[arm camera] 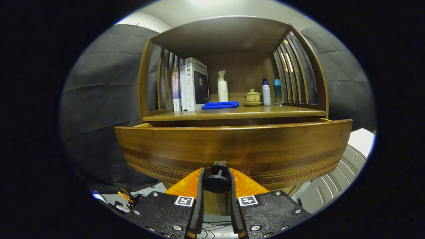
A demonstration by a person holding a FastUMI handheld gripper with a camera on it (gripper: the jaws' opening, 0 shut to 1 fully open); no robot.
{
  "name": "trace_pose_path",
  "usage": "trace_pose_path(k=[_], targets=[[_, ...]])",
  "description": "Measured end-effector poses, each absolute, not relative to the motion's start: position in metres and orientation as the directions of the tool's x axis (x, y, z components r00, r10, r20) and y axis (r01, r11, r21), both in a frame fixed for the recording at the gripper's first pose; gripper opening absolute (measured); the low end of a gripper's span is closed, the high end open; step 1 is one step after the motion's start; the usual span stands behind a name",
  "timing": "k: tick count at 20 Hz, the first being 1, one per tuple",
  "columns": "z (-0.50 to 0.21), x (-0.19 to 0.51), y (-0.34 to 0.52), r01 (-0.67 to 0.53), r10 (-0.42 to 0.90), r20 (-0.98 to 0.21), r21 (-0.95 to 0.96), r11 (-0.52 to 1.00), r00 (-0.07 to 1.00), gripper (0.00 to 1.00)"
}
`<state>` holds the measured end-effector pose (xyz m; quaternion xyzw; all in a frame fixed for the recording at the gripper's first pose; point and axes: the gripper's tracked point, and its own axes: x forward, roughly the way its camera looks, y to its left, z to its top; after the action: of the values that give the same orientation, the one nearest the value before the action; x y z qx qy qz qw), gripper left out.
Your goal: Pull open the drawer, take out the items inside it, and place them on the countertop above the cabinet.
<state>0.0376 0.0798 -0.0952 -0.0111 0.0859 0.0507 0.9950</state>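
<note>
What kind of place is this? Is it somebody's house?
Probably a pretend home corner in a recording booth: a wooden cabinet with books and a teacup stands before black cloth walls. The gripper is shut on the drawer knob.

A wooden cabinet (232,83) with a flat top board and slatted sides (292,76) stands in a booth draped with dark cloth (99,99). On its shelf, from one end to the other: upright books (192,86), a folded blue cloth (220,105), a white pump bottle (222,87), a small lidded tea bowl on a saucer (252,97), and two slim bottles (271,92). A pale ceiling (212,8) glows overhead. Cables (132,197) lie on the light floor below.
</note>
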Motion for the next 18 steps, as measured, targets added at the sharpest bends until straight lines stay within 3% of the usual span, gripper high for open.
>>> trace_pose_path(k=[18], targets=[[-0.107, -0.044, 0.087, -0.151, 0.141, -0.198, -0.038, 0.988, 0.97, 0.34]])
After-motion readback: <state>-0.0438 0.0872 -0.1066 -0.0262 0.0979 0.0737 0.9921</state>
